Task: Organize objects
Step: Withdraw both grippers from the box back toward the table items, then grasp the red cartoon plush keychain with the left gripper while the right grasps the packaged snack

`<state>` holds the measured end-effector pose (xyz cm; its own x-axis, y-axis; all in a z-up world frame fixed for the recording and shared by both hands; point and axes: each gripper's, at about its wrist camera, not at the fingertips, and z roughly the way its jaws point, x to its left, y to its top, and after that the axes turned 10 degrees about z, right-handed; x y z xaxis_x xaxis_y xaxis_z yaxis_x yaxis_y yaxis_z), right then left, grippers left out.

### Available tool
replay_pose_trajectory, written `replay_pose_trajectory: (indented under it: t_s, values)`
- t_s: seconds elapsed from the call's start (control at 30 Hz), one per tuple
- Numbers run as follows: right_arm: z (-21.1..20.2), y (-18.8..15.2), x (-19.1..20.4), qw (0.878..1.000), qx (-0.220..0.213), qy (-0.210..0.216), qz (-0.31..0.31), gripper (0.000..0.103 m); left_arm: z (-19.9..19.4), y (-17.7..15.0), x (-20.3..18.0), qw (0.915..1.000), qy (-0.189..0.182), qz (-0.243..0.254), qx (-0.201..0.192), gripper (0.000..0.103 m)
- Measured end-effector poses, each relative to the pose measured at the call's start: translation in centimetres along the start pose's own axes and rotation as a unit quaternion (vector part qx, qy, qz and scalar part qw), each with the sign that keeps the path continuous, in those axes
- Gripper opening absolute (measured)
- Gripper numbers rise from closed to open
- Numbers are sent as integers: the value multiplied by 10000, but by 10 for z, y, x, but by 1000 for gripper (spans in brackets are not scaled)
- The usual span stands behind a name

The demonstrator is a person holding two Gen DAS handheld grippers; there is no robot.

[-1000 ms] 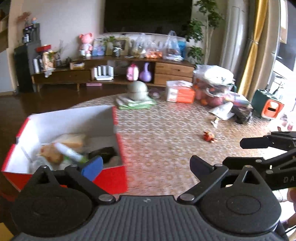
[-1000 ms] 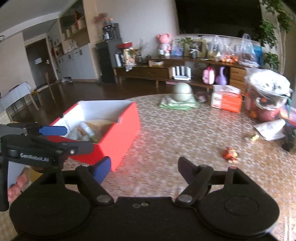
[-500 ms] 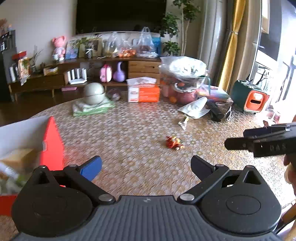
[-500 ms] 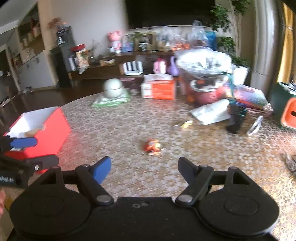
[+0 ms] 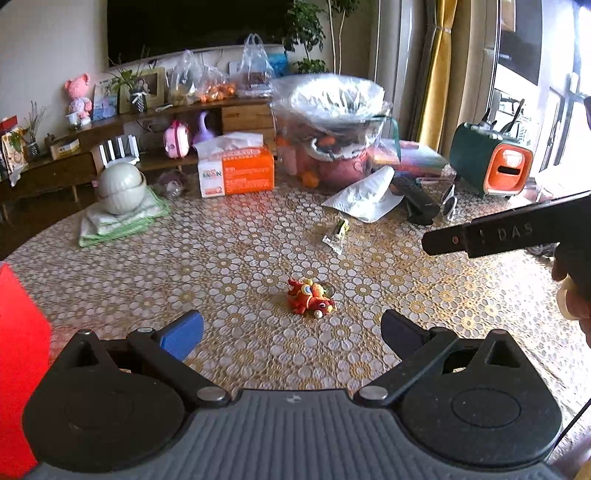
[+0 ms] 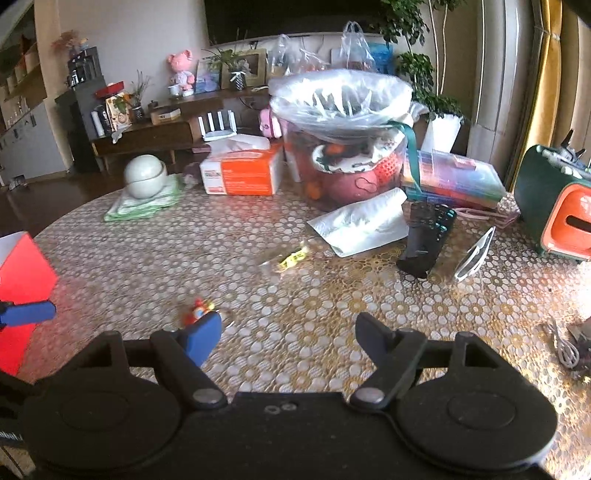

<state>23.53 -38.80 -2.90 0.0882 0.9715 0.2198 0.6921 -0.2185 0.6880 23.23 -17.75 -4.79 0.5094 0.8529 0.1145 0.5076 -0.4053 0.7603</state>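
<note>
Toy (image 5: 311, 297) mid-table (image 5: 221, 258) — box (image 5: 18, 350) far left, wrapper (image 5: 338, 232) behind, tissue pack (image 5: 236, 171) beyond.

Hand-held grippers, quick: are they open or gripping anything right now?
Left hand-held gripper: open, holding nothing.
Right hand-held gripper: open, holding nothing.

Dark TV (image 5: 192, 26), wooden sideboard (image 5: 243, 118), yellow curtain (image 5: 439, 70).

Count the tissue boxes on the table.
1: the orange-and-white tissue box stands at the table's far side, between the round white jar and the plastic-covered tub. Others could be hidden behind the tub.
</note>
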Motion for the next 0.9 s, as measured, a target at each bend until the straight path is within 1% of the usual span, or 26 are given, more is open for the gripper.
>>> replay_pose_trajectory:
  t_s: [0.13,0.43,0.63,0.9]
  values:
    - [25,9,-6,9999,90,-12,64,80,29,2,-3,9998,69,182,97,103]
    - [82,32,-7,9995,240,-24,222,80,79,2,-2,9993,-172,258,193,103]
    - [119,41,-1,9992,349,-86,168,80,100,-2,-1,9991,-230,283,198,103]
    - [150,41,4,9987,448,-141,173,79,117,-3,-2,9988,-281,380,113,102]
